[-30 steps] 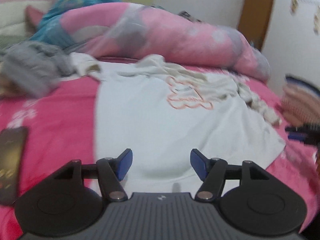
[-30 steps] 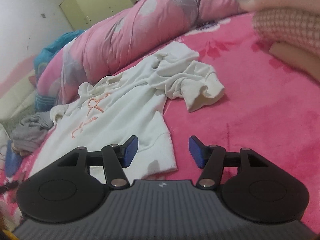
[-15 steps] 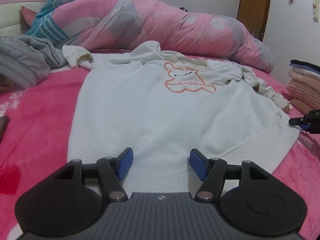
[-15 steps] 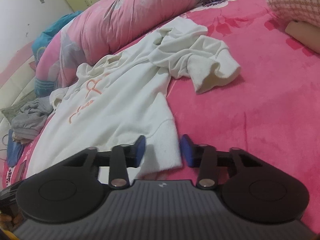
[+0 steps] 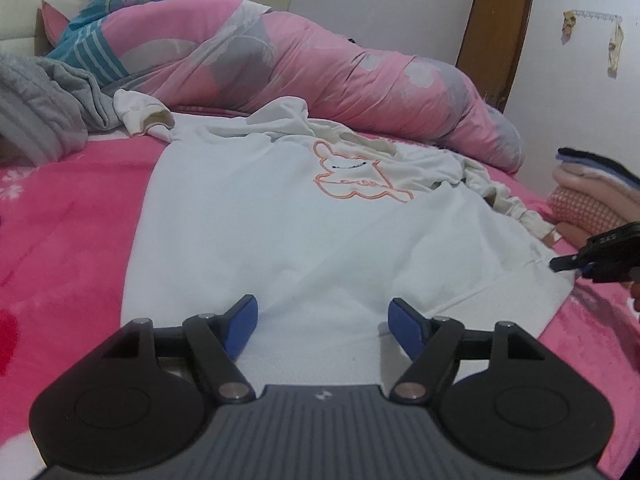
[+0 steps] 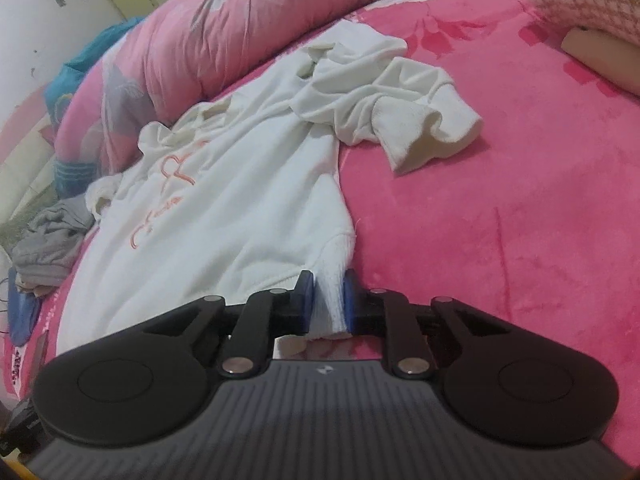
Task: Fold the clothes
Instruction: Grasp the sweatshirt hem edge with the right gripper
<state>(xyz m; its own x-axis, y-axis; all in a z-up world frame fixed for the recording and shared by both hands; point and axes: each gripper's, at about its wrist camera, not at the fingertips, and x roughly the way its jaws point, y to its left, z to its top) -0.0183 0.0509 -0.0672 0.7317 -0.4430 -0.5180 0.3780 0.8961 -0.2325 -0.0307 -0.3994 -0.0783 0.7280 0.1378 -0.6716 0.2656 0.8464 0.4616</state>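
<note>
A white sweatshirt (image 5: 280, 220) with an orange outline print lies face up on the pink bed (image 5: 72, 216). My left gripper (image 5: 322, 320) hovers low over the middle of its bottom hem. Its jaws are opening and nothing is pinched between them. My right gripper (image 6: 326, 298) is at the hem's right corner, with its jaws closing. The ribbed hem of the sweatshirt (image 6: 224, 208) is bunched between both blue pads. The right gripper (image 5: 568, 264) also shows at the right edge of the left wrist view. One sleeve (image 6: 420, 128) lies crumpled to the right.
A rolled pink and grey quilt (image 5: 320, 68) runs along the far side of the bed. A grey garment (image 5: 40, 100) is heaped at the far left. A stack of folded clothes (image 5: 592, 184) sits at the right. Bare pink bedding (image 6: 500, 200) stretches right of the sweatshirt.
My left gripper has sunk closer to the hem and its jaws have widened. My right gripper has moved onto the hem corner and its jaws have narrowed around the fabric.
</note>
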